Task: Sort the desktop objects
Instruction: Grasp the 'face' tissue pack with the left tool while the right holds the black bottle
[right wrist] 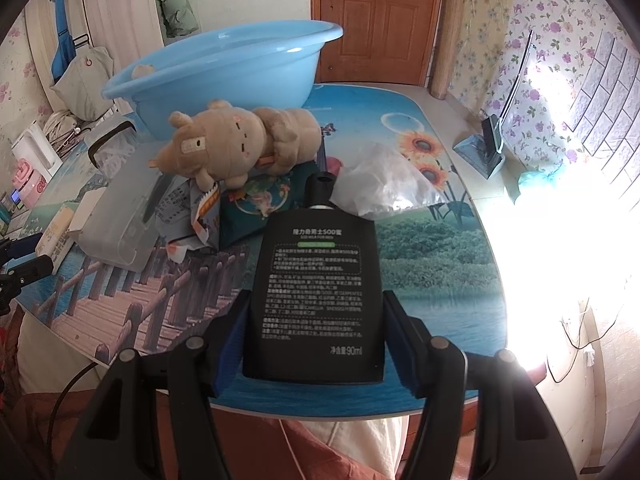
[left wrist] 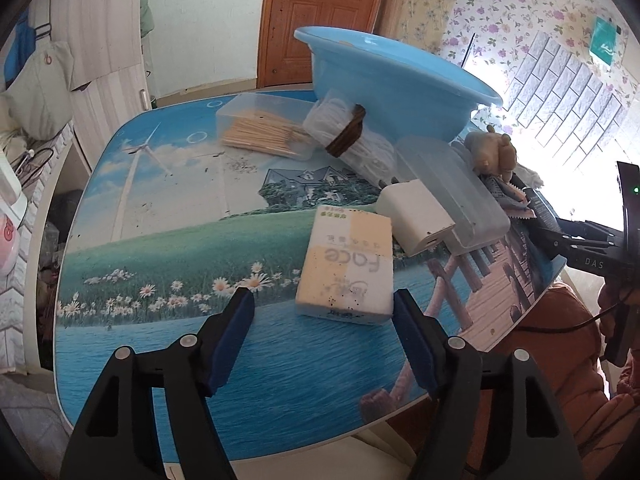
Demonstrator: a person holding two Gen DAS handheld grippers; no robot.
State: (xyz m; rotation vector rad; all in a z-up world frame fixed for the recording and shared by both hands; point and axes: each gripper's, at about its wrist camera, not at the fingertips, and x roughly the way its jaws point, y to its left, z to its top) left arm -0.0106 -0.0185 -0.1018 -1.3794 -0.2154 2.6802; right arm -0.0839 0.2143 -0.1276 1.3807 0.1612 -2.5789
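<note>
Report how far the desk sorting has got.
Barely begun: the blue basin looks almost empty. In hand: the right gripper brackets the black bottle, grip uncertain; the left gripper hangs open by the tissue pack. Left on the table: plush toy, white charger, clear box of sticks, snack packets.

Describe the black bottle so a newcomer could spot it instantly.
Start at the blue basin at the table's far side, come past the plush toy toward the near edge. The black bottle lies flat between the right gripper fingers, the only dark, white-printed item.
</note>
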